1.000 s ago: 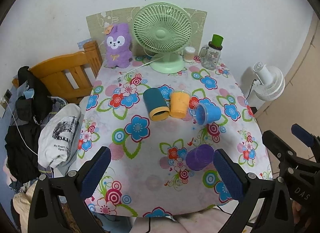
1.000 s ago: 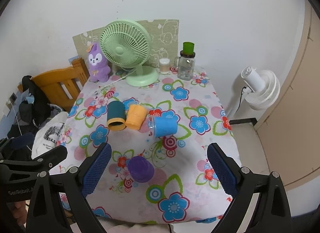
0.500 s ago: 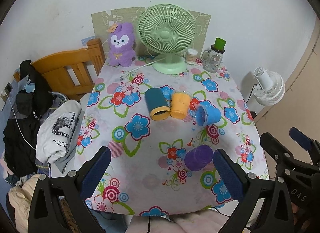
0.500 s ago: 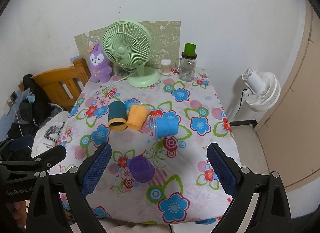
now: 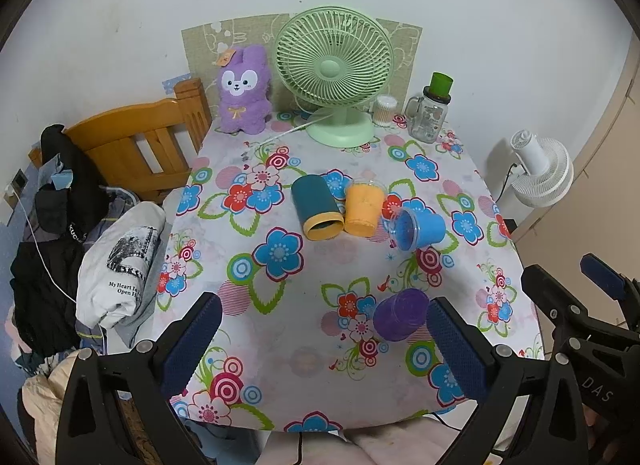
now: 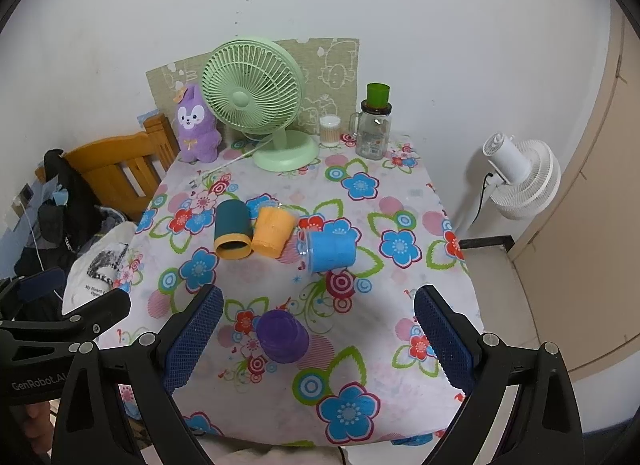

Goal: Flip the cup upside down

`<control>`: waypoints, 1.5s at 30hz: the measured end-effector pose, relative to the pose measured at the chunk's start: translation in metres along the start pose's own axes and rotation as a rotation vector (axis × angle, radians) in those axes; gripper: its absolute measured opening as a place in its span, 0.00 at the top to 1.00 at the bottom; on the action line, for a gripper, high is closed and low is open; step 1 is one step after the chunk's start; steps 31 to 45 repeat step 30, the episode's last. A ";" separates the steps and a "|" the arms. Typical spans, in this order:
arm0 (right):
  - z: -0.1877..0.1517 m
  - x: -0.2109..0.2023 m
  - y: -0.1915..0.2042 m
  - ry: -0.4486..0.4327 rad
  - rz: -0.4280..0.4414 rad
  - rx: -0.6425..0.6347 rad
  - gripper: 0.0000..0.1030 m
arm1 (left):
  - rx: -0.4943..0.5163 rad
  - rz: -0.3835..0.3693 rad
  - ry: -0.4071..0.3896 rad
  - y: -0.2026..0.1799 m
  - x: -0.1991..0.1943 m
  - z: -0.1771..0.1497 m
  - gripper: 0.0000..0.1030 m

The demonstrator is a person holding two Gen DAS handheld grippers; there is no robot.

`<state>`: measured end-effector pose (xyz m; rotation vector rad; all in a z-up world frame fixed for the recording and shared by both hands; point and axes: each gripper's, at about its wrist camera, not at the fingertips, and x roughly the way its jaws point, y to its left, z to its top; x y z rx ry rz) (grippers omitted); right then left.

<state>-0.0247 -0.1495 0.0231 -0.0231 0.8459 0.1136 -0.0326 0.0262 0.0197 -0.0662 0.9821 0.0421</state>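
Cups, four, on a floral table (image 5: pixel 280 329). Teal cup (image 5: pixel 316 203) lies on its side, mouth toward the camera; orange cup (image 5: pixel 363 207) lies touching it on the right. Blue cup (image 5: pixel 420 228) lies on its side just right of the orange one, mouth facing left. Purple cup (image 6: pixel 281 336) stands mouth down near the front edge, apart from the other three.

Left gripper (image 5: pixel 326 347): fingers wide apart, nothing between them, held above the front edge; purple cup just inside its right pad. Right gripper (image 6: pixel 318 339): fingers also spread wide, empty, purple cup below and between the pads, nearer the left one.

Back of table: green fan (image 6: pixel 256 105), purple plush (image 6: pixel 196 125), glass jar (image 6: pixel 374 135). White fan (image 6: pixel 520 177) on the floor at right.
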 end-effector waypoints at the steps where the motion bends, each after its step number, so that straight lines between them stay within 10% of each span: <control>1: 0.000 0.000 0.000 -0.001 0.000 0.000 0.05 | 0.000 0.000 0.000 0.000 0.000 0.000 0.00; 45: 0.000 0.007 -0.004 0.014 -0.002 0.000 0.05 | 0.013 0.008 0.016 0.000 0.009 0.001 0.00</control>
